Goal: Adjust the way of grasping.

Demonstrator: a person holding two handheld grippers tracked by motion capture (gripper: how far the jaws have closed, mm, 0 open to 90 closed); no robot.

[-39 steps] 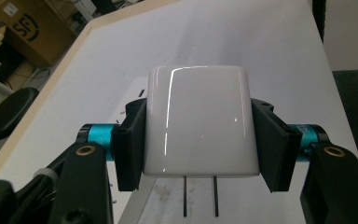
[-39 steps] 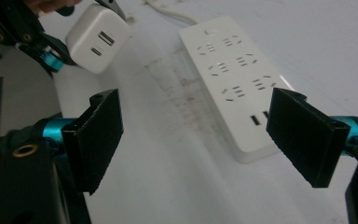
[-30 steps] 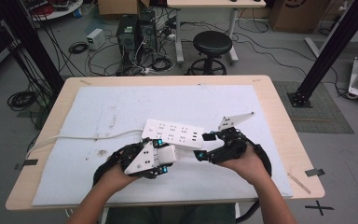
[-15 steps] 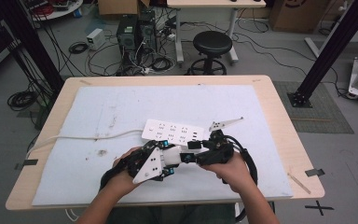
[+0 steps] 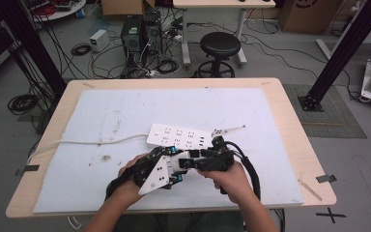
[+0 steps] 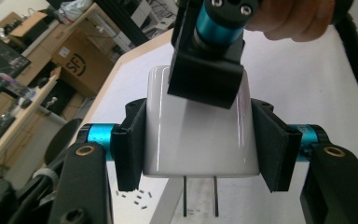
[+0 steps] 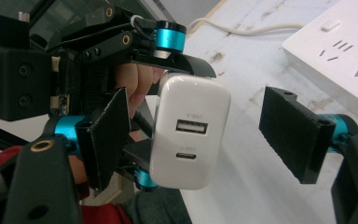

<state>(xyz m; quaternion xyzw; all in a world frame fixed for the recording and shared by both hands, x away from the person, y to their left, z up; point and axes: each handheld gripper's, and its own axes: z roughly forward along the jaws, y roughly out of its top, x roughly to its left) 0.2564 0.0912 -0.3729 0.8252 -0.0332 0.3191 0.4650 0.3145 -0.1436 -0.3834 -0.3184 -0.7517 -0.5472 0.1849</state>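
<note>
White rectangular plastic USB charger clamped in the left gripper, right gripper closing, black jaws astride it, not touching, white power strip on white-covered tabletop

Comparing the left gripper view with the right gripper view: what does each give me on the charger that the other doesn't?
The left gripper view has the white charger with its two prongs pointing down, and the left gripper clamped on its sides.

The right gripper view has the charger's port face, with two ports, and the white power strip with its cord on the table. The right gripper brackets the charger with its jaws apart; they have just been closing, the pads not yet pressing.

Both views have the charger held by the left gripper, with the other gripper close by.
</note>
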